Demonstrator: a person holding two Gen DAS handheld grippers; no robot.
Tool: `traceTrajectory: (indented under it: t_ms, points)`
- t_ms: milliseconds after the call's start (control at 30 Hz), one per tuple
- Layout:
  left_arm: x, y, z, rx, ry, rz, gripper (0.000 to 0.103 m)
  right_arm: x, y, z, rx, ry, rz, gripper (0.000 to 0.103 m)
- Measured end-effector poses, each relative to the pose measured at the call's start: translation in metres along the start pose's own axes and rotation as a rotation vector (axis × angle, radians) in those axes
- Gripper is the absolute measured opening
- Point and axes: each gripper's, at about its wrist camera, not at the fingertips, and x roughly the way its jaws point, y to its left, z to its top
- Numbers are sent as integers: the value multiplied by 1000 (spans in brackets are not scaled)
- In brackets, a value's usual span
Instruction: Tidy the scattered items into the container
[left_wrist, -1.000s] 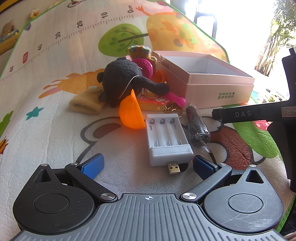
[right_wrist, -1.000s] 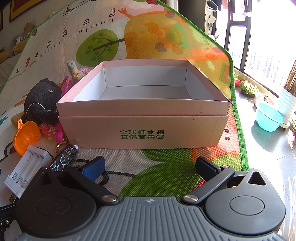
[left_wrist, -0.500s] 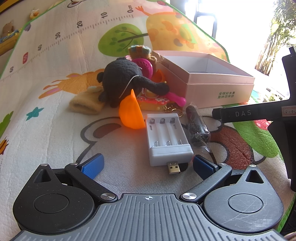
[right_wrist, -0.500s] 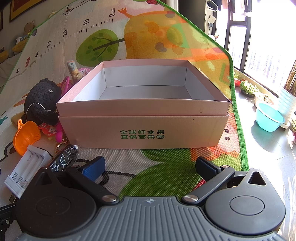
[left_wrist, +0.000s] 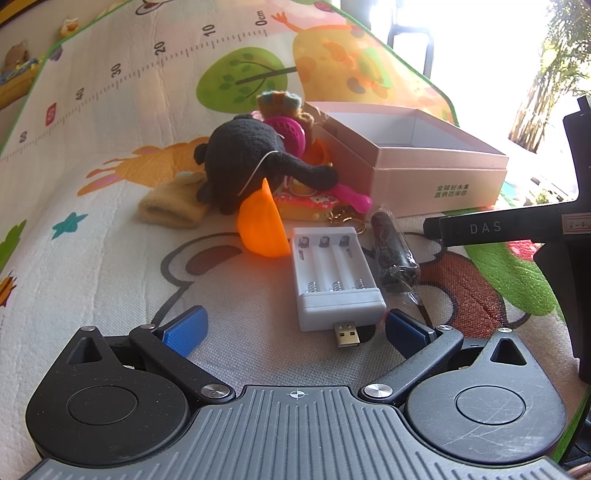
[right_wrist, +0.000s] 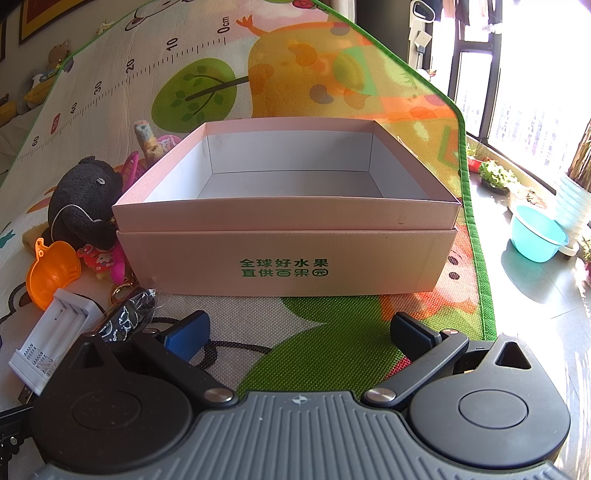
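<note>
No change over the last second: both wrist views match the earlier ones, nothing displaced, neither tool advanced. So EARLIER state holds; the task has not begun in any visible way.

Left hand-held gripper (left_wrist: 294, 326): jaws spread wide, empty. It sits low over the mat (left_wrist: 110, 229), just short of the charger (left_wrist: 334, 275), whose USB plug points back toward the tool. The charger's near end lies between the two blue pads (left_wrist: 186, 329) but is not touched by either.

Right hand-held gripper (right_wrist: 298, 329): also wide open, empty, facing the front wall of the box (right_wrist: 284, 258). A black cord (right_wrist: 225, 350) lies on the mat between its fingers.

Box interior: bare, no items in it.

Items all on the mat, left of the box: charger; wrapped dark tube (left_wrist: 393, 254) just beside it; orange funnel (left_wrist: 260, 229) touching the charger's far corner; black plush (left_wrist: 243, 162); tan cloth (left_wrist: 171, 206); pink pieces and a keyring piled against the box wall.

Judgement: pause before the first pick. The charger is the likely target; being flat and rigid, it needs a grip across its narrow sides.
</note>
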Motion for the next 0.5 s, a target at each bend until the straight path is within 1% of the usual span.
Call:
traceTrajectory:
  t_ms: [500]
  points:
    - [0,2,0,-6,-2,-3,103,2,5,2,-11,5,4,103]
